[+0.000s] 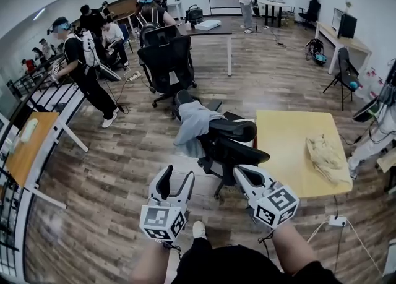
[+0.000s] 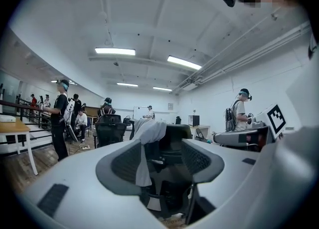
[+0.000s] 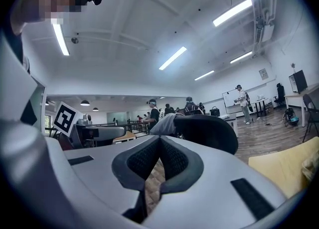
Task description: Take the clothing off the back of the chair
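Observation:
A grey garment [image 1: 193,125] hangs over the back of a black office chair [image 1: 230,143] in the middle of the head view. My left gripper [image 1: 178,177] is short of the chair, on its near left, apart from it. In the left gripper view its jaws stand open with nothing between them, and the garment [image 2: 148,132] and chair [image 2: 172,145] show beyond the gap. My right gripper [image 1: 245,172] hovers near the chair's seat on the right. Its pads [image 3: 149,155] meet at the tips, shut and empty. The chair back [image 3: 212,132] and garment [image 3: 166,122] lie ahead of it.
A yellow table [image 1: 288,159] with a crumpled pale cloth [image 1: 324,153] stands right of the chair. A second black chair [image 1: 166,60] is behind it. Several people stand or sit at the far left and back. A wooden desk [image 1: 25,153] is at the left.

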